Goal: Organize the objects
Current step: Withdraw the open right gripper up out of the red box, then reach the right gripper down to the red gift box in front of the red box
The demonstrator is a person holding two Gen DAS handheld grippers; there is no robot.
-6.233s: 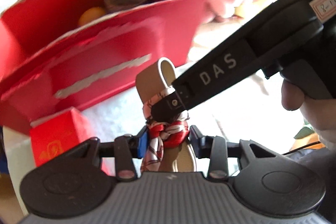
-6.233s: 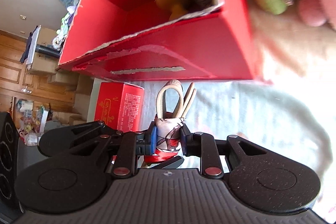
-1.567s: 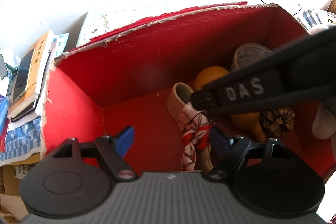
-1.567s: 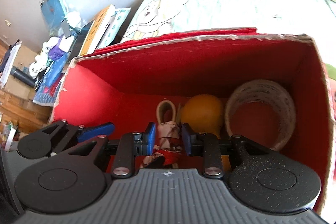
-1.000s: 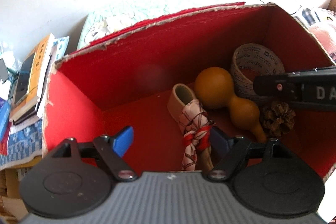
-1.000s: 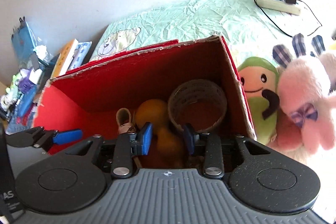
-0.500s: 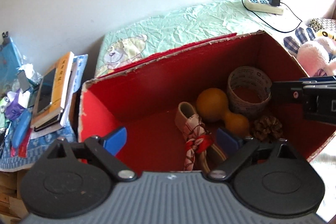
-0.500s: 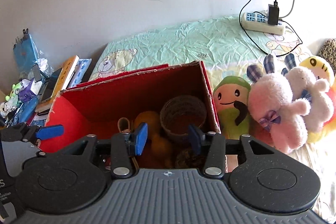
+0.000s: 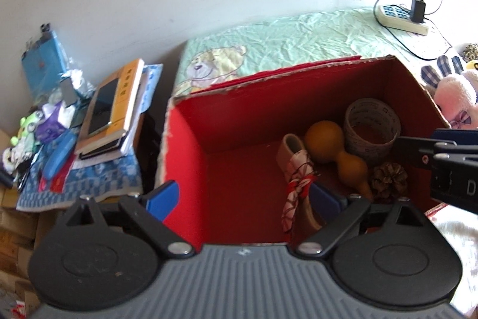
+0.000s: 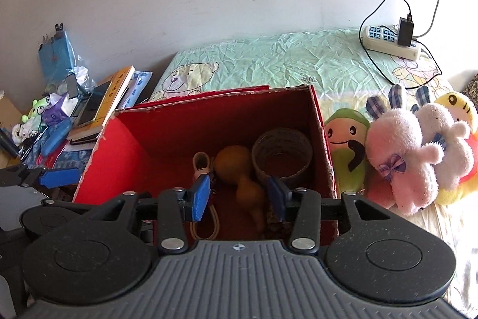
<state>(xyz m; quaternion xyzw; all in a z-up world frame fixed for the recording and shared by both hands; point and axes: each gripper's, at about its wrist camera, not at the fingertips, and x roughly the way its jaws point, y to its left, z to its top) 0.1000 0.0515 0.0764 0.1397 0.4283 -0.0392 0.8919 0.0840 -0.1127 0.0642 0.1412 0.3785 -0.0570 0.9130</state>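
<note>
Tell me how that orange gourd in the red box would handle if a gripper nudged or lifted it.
The gourd looks smooth and rounded, so it would probably roll or slip. Its narrow waist seems the safest grip. It lies against the tape roll, which may stop it rolling that way.

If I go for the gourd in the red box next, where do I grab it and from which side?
Grip the gourd at its narrow waist, from above through the open top of the red box. It lies on its side, and the waist sits clear of the tape roll and pine cone, though the bundled strap lies close alongside.
</note>
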